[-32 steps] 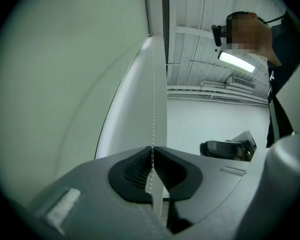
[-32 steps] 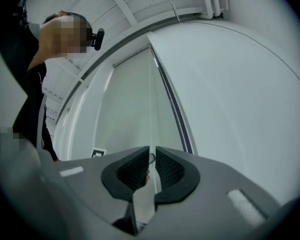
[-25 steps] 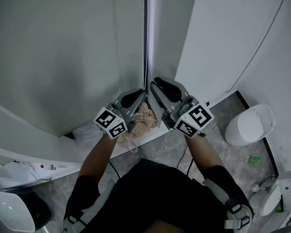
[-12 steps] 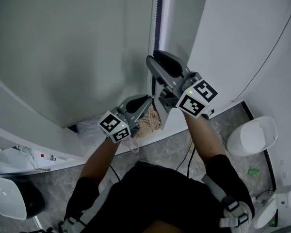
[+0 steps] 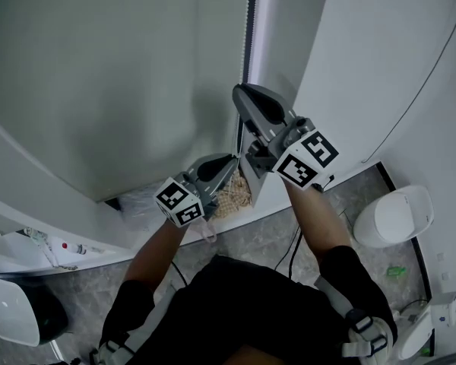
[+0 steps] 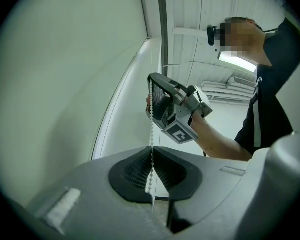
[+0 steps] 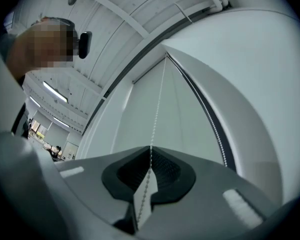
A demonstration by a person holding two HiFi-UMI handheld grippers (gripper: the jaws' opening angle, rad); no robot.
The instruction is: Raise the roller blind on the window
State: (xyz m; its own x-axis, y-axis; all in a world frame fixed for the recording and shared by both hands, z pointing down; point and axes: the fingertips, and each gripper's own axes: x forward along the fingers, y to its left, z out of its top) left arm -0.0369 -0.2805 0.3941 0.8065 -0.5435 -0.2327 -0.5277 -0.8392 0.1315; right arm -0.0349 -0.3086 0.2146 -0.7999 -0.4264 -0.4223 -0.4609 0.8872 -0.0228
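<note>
Left gripper [image 6: 152, 170]: jaws pinched on the chain [image 6: 151, 124], low at the blind's [image 5: 99, 74] right edge. Right gripper [image 7: 149, 168]: directly above on the same strand, jaws just been closing, now clamped on it. Chain runs vertical through both. Right has the upper hold, so the next pull is probably downward.

**Grey floor and low ledge, with odds and ends along the edges**

The speckled grey floor [image 5: 251, 238] runs from the near edge to a low white ledge [image 5: 213, 230] at the foot of the far wall. On the right stands a rounded white container [image 5: 391, 217], with a small green scrap [image 5: 396, 269] nearer and another white item [image 5: 433, 314] in the near right corner. A black cable [image 5: 291, 251] trails across the middle. At near left sits a rounded white thing [image 5: 7, 319]. On the ledge lie a tan woven bundle [image 5: 232, 198] and clear plastic [image 5: 140, 204].
</note>
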